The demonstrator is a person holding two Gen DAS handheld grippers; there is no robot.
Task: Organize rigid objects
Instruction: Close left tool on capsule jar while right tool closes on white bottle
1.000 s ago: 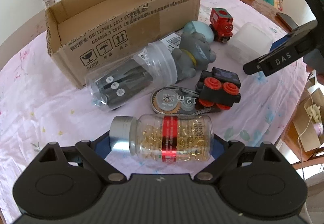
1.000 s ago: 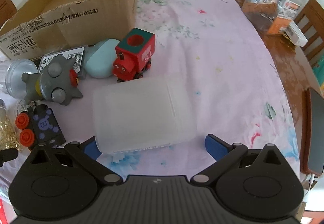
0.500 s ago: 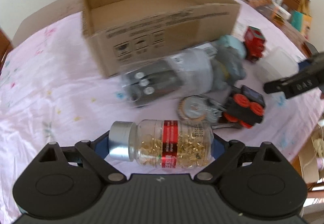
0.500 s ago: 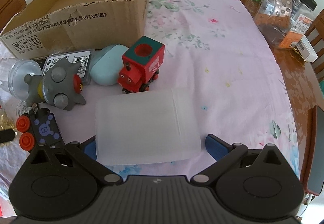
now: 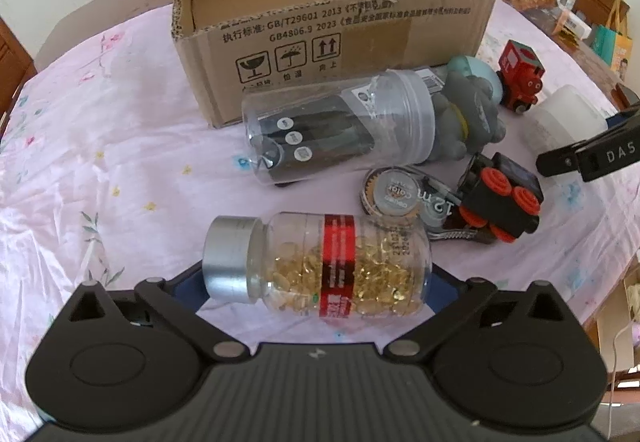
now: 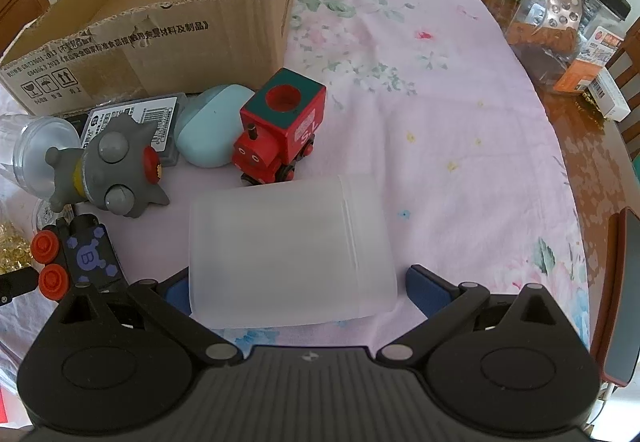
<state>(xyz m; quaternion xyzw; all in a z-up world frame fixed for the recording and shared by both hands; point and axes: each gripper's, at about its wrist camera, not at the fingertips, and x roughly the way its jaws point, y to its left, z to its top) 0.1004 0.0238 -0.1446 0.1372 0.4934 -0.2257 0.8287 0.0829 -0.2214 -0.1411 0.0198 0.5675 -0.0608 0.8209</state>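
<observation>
Toys, bottles and little containers are all lying loose on the pink floral tablecloth (image 5: 100, 130), right in front of an open cardboard box (image 5: 328, 38) with nothing in it that I can see. Left gripper (image 5: 316, 282) has the capsule bottle (image 5: 320, 262) lying sideways between its blue fingers (image 5: 188, 286); the jaws have just been opening and now stand wide, so I can't say the pads are pressing on it. Behind it: a clear jar (image 5: 340, 130) on its side, a tape dispenser (image 5: 396, 198), a black toy train (image 5: 500, 198) and a grey figure (image 5: 472, 118). Right gripper (image 6: 296, 286) is spread wide around a frosted plastic box (image 6: 288, 254) (there's a visible gap on the right side, left side looks close). Just beyond that box sit a red toy train (image 6: 280, 130) and a teal case (image 6: 212, 126).
</observation>
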